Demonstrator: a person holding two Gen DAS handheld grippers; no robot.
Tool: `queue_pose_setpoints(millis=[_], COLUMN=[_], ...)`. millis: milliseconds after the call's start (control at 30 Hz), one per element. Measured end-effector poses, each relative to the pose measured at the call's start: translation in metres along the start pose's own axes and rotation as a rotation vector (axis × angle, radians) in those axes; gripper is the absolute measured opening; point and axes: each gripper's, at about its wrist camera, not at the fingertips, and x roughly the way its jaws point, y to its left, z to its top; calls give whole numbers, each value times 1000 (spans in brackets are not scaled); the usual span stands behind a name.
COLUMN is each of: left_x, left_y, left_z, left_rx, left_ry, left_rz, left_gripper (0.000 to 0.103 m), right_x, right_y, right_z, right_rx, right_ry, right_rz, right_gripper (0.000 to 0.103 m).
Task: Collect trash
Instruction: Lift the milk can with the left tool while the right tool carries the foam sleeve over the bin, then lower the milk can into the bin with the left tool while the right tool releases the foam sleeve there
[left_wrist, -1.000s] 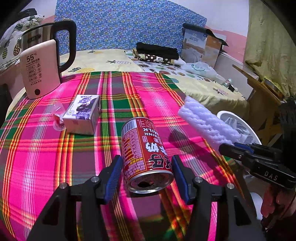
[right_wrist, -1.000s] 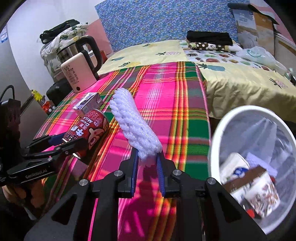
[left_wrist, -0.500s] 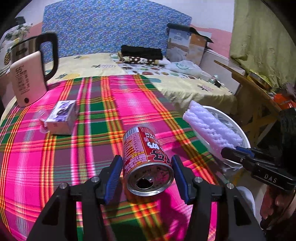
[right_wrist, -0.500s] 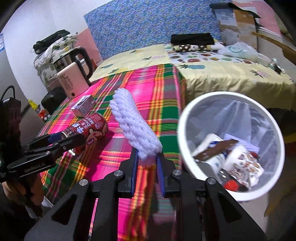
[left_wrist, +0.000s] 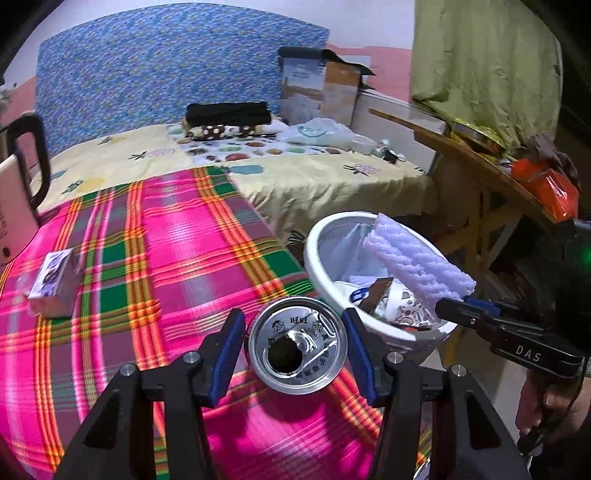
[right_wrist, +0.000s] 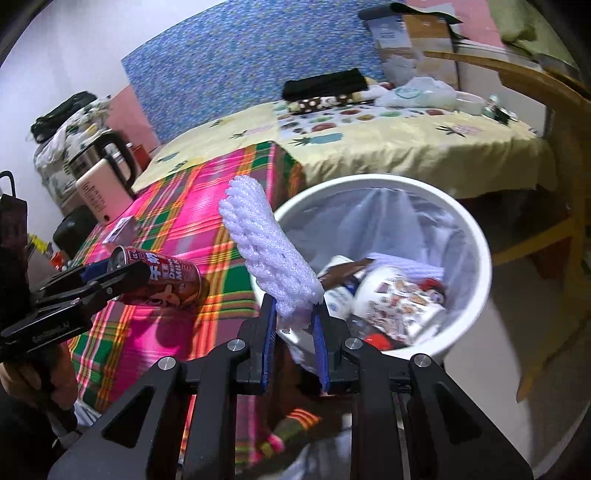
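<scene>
My left gripper (left_wrist: 295, 343) is shut on a red drink can (left_wrist: 297, 345), held above the plaid table edge with its opened silver top facing the camera; the can also shows in the right wrist view (right_wrist: 166, 282). My right gripper (right_wrist: 293, 325) is shut on a white foam net sleeve (right_wrist: 266, 251), held over the near rim of the white trash bin (right_wrist: 476, 236). The bin (left_wrist: 314, 254) holds cups and wrappers. A small milk carton (left_wrist: 55, 280) lies on the table at the left.
A pink electric kettle (right_wrist: 107, 188) stands at the table's far left. A bed with yellow cover (left_wrist: 295, 173) lies behind the table. A wooden table (left_wrist: 480, 166) with an orange bag stands right of the bin.
Both grippers have moved right, from over the table towards the bin. The foam sleeve is now over the bin's rim, and the can has turned end-on near the table edge.
</scene>
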Motion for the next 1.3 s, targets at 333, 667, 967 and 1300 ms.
queue_pose_setpoints(millis=[333, 667, 967, 1300], left_x=[-7, -14, -3, 24], left_y=[11, 6, -13, -47], left_z=[-2, 8, 28, 47], left_rx=[-18, -11, 13, 57], left_ry=[-5, -33, -43, -40], left_rz=[34, 24, -27, -107], left_gripper=[55, 55, 55, 55], right_x=[4, 1, -6, -3], right_y=[-6, -8, -25, -47], right_z=[-2, -2, -2, -8], right_rx=[18, 20, 57, 110], right_ry=[-3, -9, -21, 16], right_rz=[11, 12, -32, -120], right_gripper=[19, 19, 19, 19])
